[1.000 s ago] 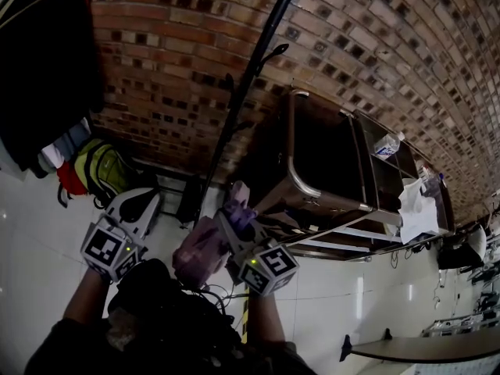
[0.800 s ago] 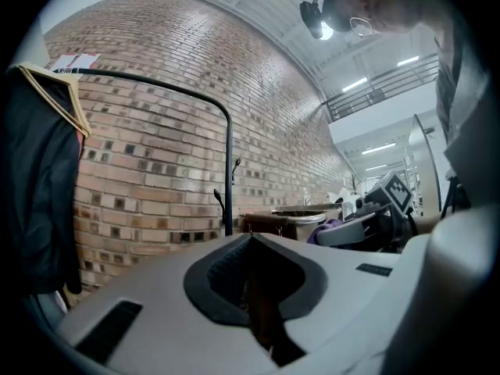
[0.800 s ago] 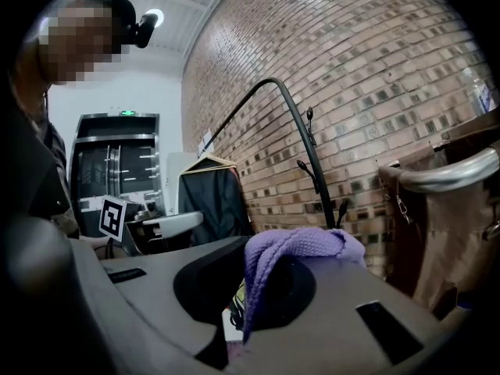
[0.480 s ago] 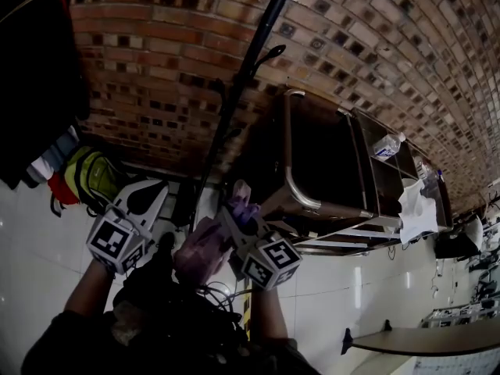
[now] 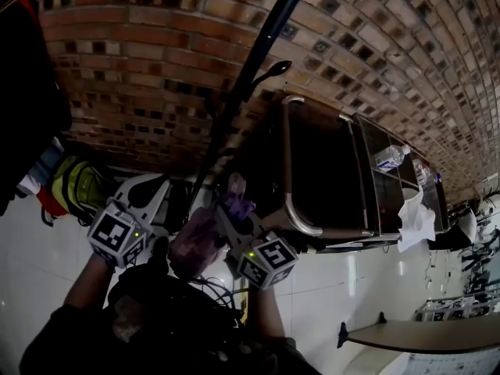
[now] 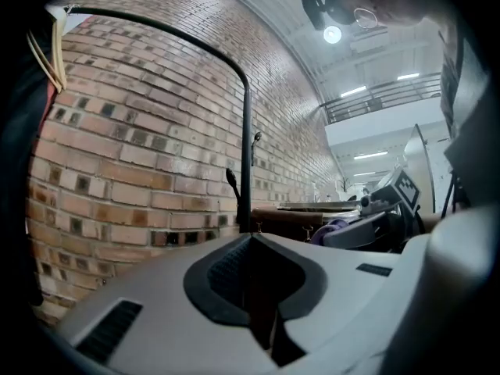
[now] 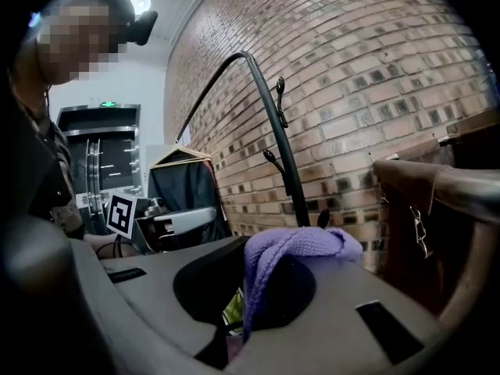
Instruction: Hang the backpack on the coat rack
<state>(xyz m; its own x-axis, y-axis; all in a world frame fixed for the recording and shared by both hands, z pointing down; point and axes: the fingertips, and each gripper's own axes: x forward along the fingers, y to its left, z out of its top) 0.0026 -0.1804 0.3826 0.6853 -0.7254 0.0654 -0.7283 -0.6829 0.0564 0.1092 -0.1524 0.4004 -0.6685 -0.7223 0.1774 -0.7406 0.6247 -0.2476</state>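
Plainly, the right gripper (image 7: 248,280) is clenching its jaws on a purple knitted loop (image 7: 301,244), which is bulging up over the jaw tips. In the head view the pink backpack (image 5: 197,244) is dangling from that loop just below the gripper, close in front of the person. The left gripper (image 6: 250,244) is showing its jaws pressed together with nothing between them, and it is sitting just beside the backpack. The coat rack (image 5: 262,49) is standing ahead against the brick wall (image 5: 156,69), with a curved hook (image 5: 273,69) branching off its black pole. The backpack is hanging apart from the rack, on no hook yet.

The bag is looking soft and slumped, and probably light, since one thin loop is bearing it. That loop is limp fabric and is likely collapsing flat where it is pinched. Holding it near one end, so that an open bight is facing the hook, seems the better grip. The empty left gripper could be steadying the body against swinging.
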